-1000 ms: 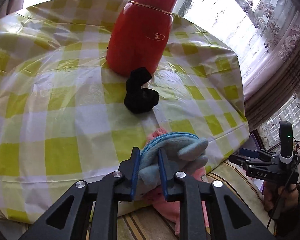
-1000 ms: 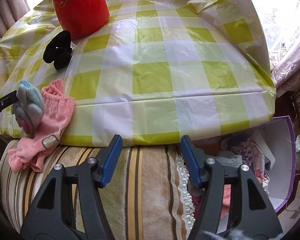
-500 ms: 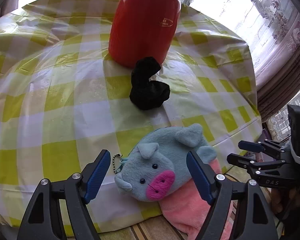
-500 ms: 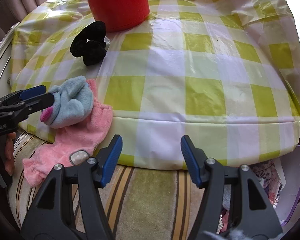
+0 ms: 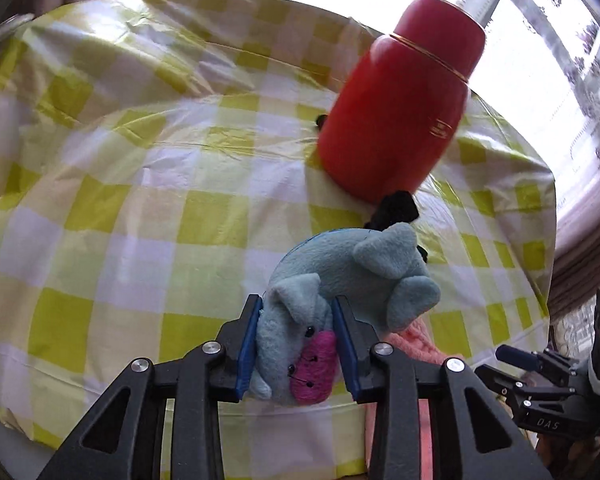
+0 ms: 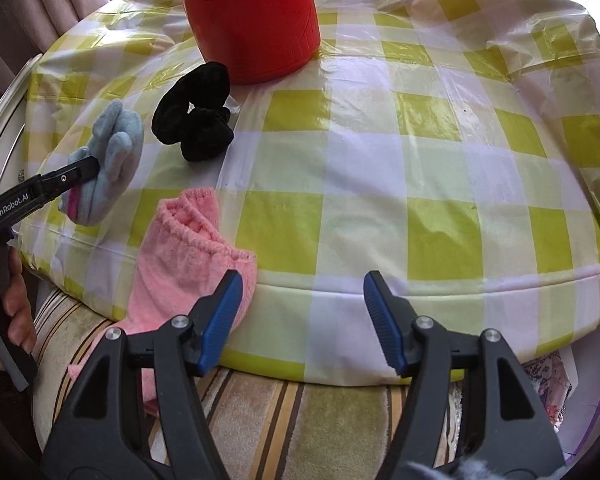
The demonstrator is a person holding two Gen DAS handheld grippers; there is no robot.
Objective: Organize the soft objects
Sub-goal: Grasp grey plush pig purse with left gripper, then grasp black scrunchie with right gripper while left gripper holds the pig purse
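Note:
My left gripper (image 5: 298, 346) is shut on a blue plush pig (image 5: 352, 280) with a pink snout and holds it above the table's near edge; the pig also shows in the right wrist view (image 6: 108, 160). A pink fuzzy sock (image 6: 180, 264) hangs over the table's front edge, also in the left wrist view (image 5: 416, 340). A black scrunchie (image 6: 196, 120) lies beside the red flask, partly hidden behind the pig in the left wrist view (image 5: 396, 208). My right gripper (image 6: 302, 320) is open and empty at the table's front edge, right of the sock.
A red flask (image 5: 400, 100) stands on the yellow-and-white checked tablecloth (image 6: 420, 140). A striped cushion (image 6: 260, 420) lies below the table's front edge. A purple-rimmed box of fabric items (image 6: 556, 380) sits at the lower right.
My left gripper, open around the pig half a second ago, has shut on it and lifted it to the left. My right gripper has moved closer to the table edge, still open.

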